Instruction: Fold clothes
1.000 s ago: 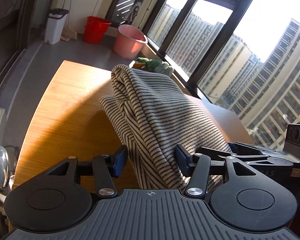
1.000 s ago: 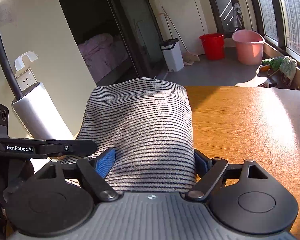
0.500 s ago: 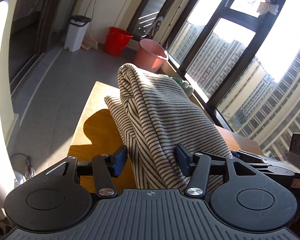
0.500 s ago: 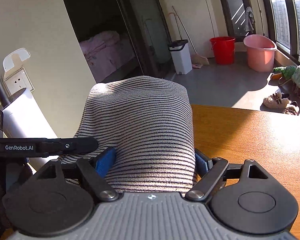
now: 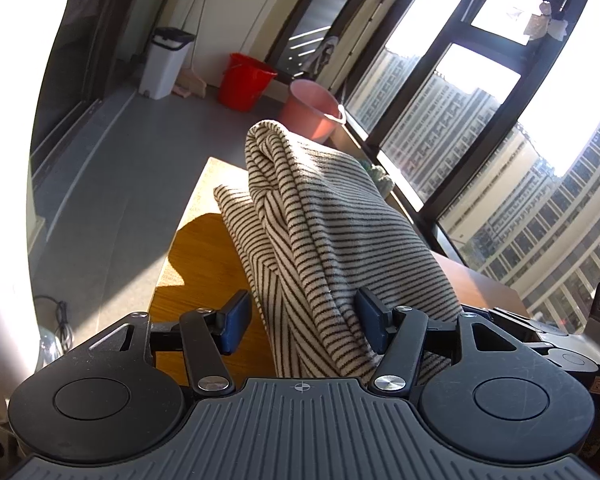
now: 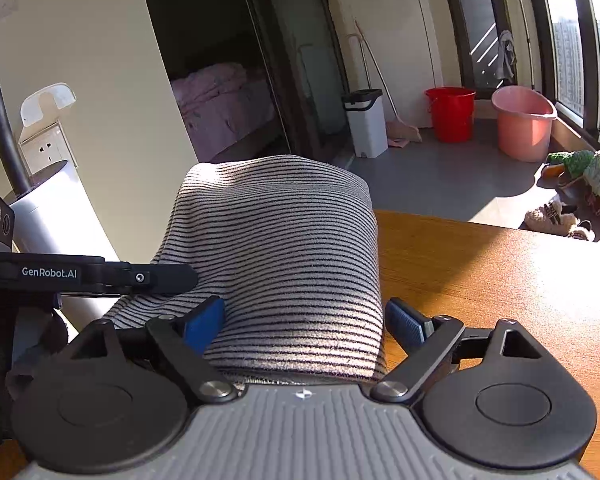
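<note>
High-rise home balcony room: bed (image 6: 216, 96) through doorway, red bucket (image 6: 451, 114), pink basin (image 6: 523, 122), slippers (image 6: 556, 220), tower-block windows (image 5: 452, 128).

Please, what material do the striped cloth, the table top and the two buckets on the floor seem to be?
Striped cloth: a soft knit, likely cotton or fleece; matte, fuzzy surface, drapes in thick folds.
Table: wood or wood-look laminate; straight grain lines, light sheen in the sun.
Red bucket and pink bucket: probably plastic; smooth, evenly coloured walls.
</note>
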